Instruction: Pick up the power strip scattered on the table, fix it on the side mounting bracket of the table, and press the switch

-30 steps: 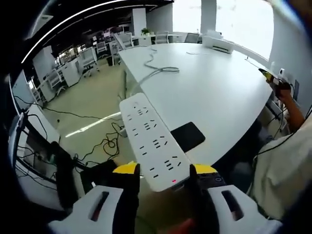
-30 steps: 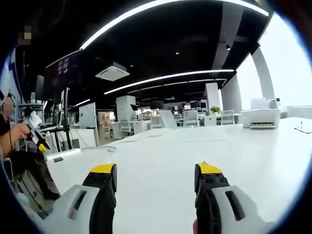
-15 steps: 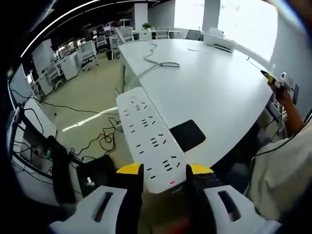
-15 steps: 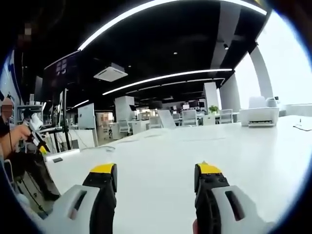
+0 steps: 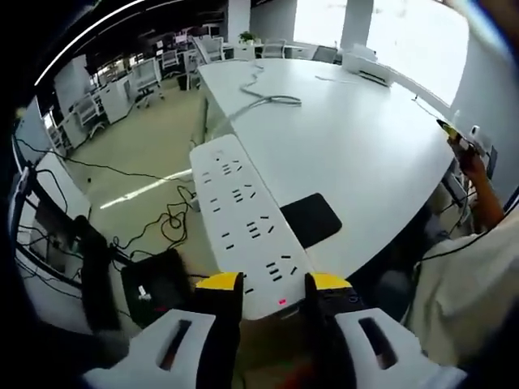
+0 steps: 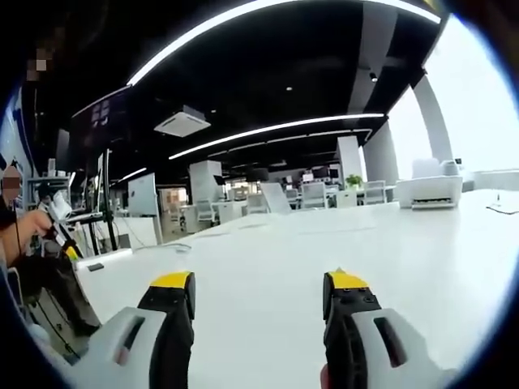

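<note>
Strip is sitting clamped at its switch end (red light glowing) between the left tongs, hanging past the tabletop edge beside a black pad. Right tongs are gaping over bare tabletop.

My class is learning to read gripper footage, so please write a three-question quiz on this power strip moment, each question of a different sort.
1. True or false: the left gripper has its jaws closed on the power strip.
2. Which lies on the table beside the strip? A) a black pad B) a red cup C) a keyboard
3. Fill in: the right gripper is ____, with nothing between its jaws.

Key: 1 true; 2 A; 3 open.
</note>
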